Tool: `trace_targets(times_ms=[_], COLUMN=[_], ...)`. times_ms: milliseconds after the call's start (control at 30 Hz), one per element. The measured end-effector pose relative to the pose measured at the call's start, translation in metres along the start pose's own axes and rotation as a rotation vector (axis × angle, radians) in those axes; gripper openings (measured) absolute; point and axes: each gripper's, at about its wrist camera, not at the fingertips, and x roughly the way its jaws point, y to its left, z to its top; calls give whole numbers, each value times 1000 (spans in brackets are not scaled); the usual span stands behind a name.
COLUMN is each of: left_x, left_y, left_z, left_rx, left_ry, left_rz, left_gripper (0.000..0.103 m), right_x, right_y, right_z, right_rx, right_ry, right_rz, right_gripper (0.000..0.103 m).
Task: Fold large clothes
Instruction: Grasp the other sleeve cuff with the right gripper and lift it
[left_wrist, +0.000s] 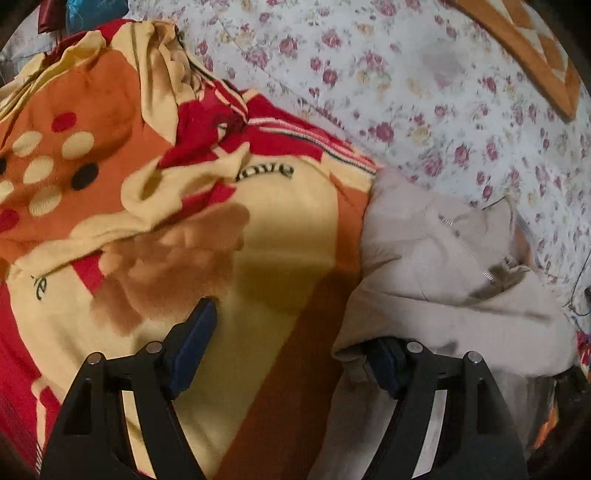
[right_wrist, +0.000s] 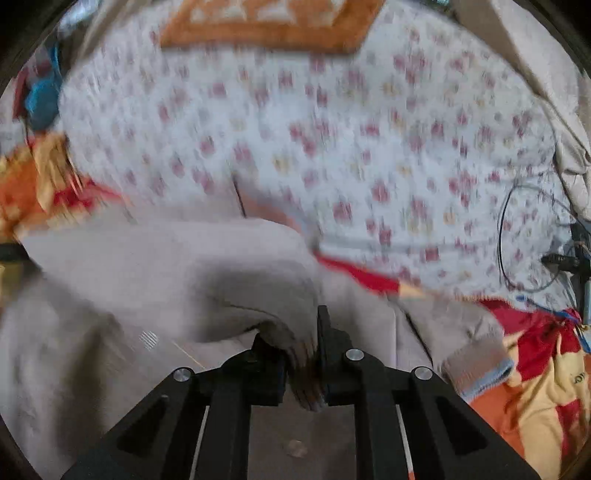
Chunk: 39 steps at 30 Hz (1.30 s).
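Observation:
A large beige zip-up garment (left_wrist: 443, 266) lies bunched on the bed; it also fills the lower left of the right wrist view (right_wrist: 147, 266), which is blurred. My left gripper (left_wrist: 291, 347) is open above the orange, red and yellow blanket (left_wrist: 258, 240), its right finger (left_wrist: 388, 365) tucked under the garment's edge and its left finger (left_wrist: 194, 339) over the blanket. My right gripper (right_wrist: 301, 354) is shut on a fold of the beige garment. A ribbed cuff with a blue edge (right_wrist: 476, 365) hangs to its right.
A white floral bedsheet (left_wrist: 424, 92) covers the bed beyond the garment. An orange patterned cloth (right_wrist: 266, 26) lies at the far side. Dark cables (right_wrist: 532, 236) lie at the right. The blanket is crumpled at the left (left_wrist: 92, 110).

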Motion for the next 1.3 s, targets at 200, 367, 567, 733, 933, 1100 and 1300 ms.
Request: trace_targets(times_ms=[200,367,567,733,933,1100,1300], left_x=[-25,-58,-60,-33,-8,-24,-39], left_y=[1,13,0,-28,-41,-39,-29], left_z=[-12,-10,-6,-10,-15,-16,-13], left_rx=[41,5,9,83,132,129,74], left_ry=[2,-111,-147,-80,1,-49,-82], left_rz=[22,70,-19,-18,42,35,-14], left_gripper=[76,76,76,76,76,76,76], right_x=[-15,-64,-56,-14,12,-28,-42], right_y=[-38,-71,-62,-23,-15,-62,-165], right_z=[-21,-23,-4,1,-13,-15,-40], right_rx=[125,248,280,161,144,239,482], right_ry=[107,45,17,78,106,42,5], right_rz=[158,202,305,267,241,250,-40], right_gripper=[59,62,59,33,43,60,80])
